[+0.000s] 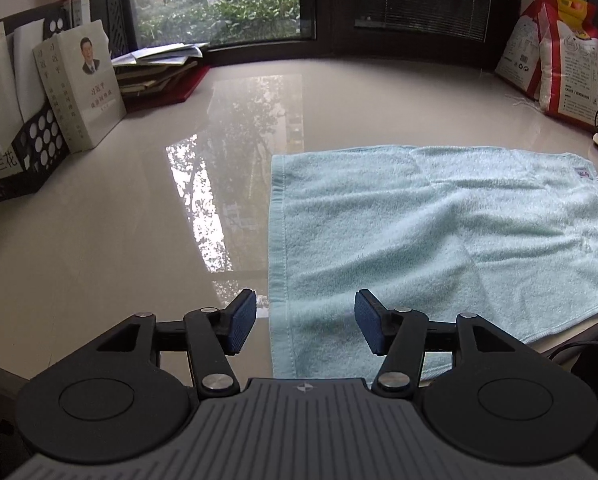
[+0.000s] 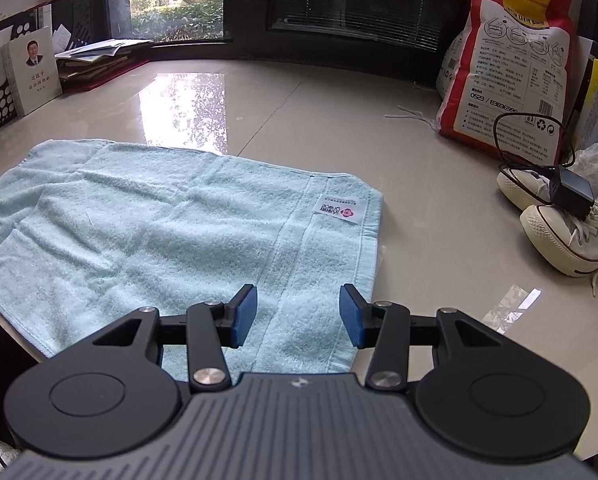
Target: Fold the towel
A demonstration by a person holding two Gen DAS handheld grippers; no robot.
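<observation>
Left gripper (image 1: pixel 305 322) angled downward, jaws spread apart, blue pads (image 1: pixel 241 322) at nine and three o'clock of the gap, nothing pinched between them. Right gripper (image 2: pixel 297 316) pitched down alike, jaws parted a little narrower, blue pads (image 2: pixel 245 316) facing each other, gripping nothing.

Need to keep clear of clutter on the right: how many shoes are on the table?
2: both white shoes sit at the table's right edge, one behind, under the black adapter, the other nearer. More may hide behind the plastic bag.
</observation>
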